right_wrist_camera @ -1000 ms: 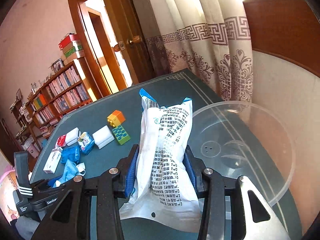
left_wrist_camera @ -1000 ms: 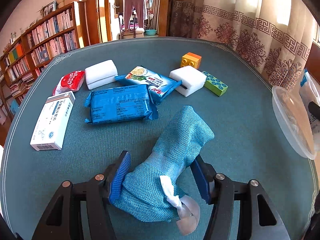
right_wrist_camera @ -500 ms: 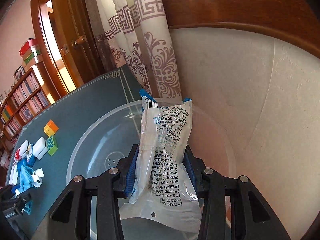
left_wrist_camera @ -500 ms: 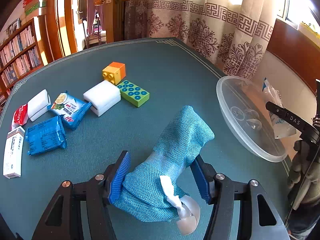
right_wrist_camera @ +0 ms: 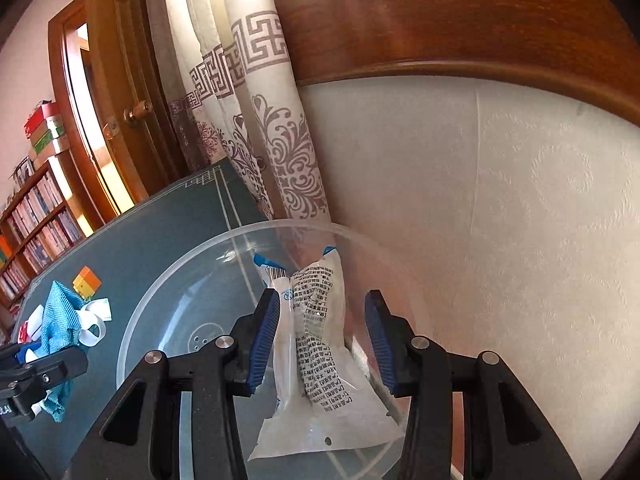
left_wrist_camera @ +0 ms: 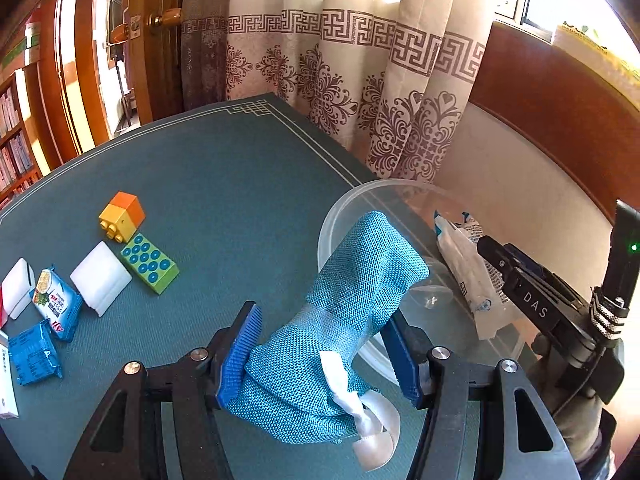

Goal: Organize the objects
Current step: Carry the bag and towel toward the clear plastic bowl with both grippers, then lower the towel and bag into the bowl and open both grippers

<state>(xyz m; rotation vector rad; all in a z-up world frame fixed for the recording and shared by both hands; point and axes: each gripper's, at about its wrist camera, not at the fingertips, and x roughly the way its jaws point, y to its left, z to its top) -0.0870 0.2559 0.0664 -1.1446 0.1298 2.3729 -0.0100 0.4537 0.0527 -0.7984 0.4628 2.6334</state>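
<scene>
My left gripper (left_wrist_camera: 322, 356) is shut on a blue mesh cloth (left_wrist_camera: 360, 280) with a white tag, held above the green table just left of the clear plastic bowl (left_wrist_camera: 340, 208). The cloth's top end overlaps the bowl's near rim. In the right wrist view my right gripper (right_wrist_camera: 320, 340) hangs inside the bowl (right_wrist_camera: 160, 292) and its jaws are opening. A white printed plastic bag (right_wrist_camera: 320, 360) stands between them, leaning on the left pad. A gap shows at the right pad. The bag's lower end rests in the bowl.
On the table to the left lie an orange-yellow block (left_wrist_camera: 122, 216), a green studded block (left_wrist_camera: 150, 264), white sponges (left_wrist_camera: 100, 278), a snack packet (left_wrist_camera: 56, 304) and a blue packet (left_wrist_camera: 34, 352). A patterned curtain (left_wrist_camera: 360, 100) and a wall stand close behind the bowl at the table's edge.
My left gripper has swung right with the cloth, up to the bowl. My right gripper carried the bag over the bowl, lowered it in, and its jaws have widened off the bag.
</scene>
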